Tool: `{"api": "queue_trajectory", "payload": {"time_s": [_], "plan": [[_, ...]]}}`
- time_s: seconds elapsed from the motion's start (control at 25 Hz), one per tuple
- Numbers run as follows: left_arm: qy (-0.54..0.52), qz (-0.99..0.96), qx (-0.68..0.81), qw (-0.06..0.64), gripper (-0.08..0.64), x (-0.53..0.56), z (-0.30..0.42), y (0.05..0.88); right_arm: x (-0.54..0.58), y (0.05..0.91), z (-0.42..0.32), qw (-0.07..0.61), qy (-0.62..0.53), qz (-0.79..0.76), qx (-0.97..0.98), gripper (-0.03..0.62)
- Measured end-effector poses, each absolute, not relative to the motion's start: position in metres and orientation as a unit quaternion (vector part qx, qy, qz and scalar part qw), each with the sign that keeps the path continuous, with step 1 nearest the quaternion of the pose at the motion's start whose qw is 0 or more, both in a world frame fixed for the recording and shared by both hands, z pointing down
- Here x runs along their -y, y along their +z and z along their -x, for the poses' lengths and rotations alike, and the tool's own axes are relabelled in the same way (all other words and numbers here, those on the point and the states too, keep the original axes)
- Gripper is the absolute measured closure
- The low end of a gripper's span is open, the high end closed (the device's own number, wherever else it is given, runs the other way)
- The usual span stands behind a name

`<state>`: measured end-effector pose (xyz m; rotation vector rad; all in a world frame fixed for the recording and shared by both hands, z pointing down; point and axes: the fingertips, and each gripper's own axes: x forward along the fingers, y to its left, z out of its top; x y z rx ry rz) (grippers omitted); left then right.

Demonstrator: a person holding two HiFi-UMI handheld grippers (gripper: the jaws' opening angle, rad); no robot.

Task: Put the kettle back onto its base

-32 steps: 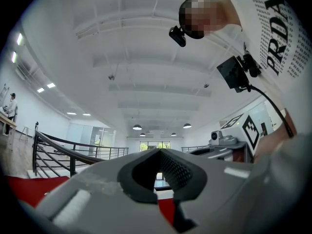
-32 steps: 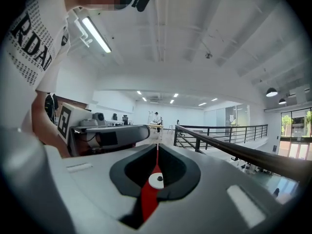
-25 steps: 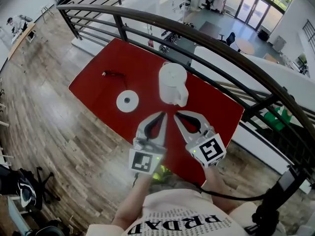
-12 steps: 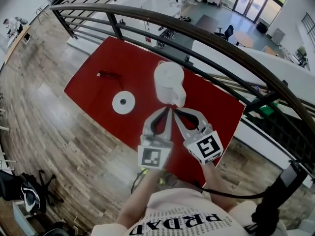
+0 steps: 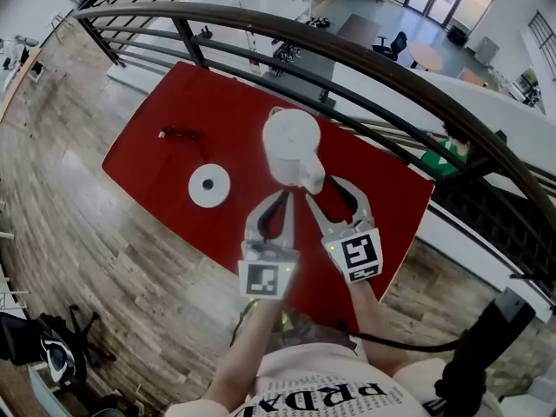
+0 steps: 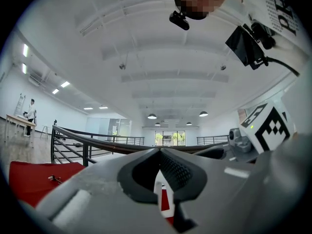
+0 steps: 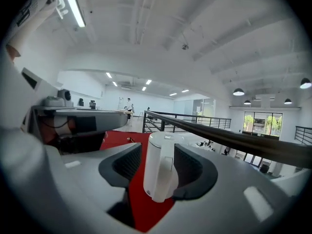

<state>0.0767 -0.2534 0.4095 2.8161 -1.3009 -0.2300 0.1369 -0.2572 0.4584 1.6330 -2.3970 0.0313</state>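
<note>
— Beneath the left gripper (image 5: 284,195)?
— Red table (image 5: 230,111), set on a plank floor (image 5: 87,233).
— Lying on it?
— White kettle (image 5: 291,146), upright, just ahead of the tips. Round white base (image 5: 209,185) off to the gripper's left, well apart from the kettle. Small dark thing (image 5: 174,134), too small to identify, farther left and farther ahead, near the table's edge.

Red table (image 5: 234,111) on wood-plank floor (image 5: 78,233); dark curved railing (image 7: 220,132) beyond; white ceiling (image 6: 146,33) with pendant lamps (image 7: 238,91)

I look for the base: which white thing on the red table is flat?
The round disc left of the kettle; the kettle stands tall, with a handle.
</note>
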Motion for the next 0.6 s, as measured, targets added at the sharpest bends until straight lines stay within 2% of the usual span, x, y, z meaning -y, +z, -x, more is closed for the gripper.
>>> {"api": "queue_trajectory", "payload": {"time_s": [0.48, 0.6], "plan": [[-0.058, -0.900, 0.430, 0.038, 0.568, 0.282, -0.085, 0.449, 0.289, 0.518, -0.144, 0.132, 0.076, -0.577, 0.802, 0.376], [-0.060, -0.897, 0.436, 0.043, 0.568, 0.286, -0.088, 0.456, 0.298, 0.521, -0.143, 0.140, 0.067, -0.578, 0.801, 0.400]]}}
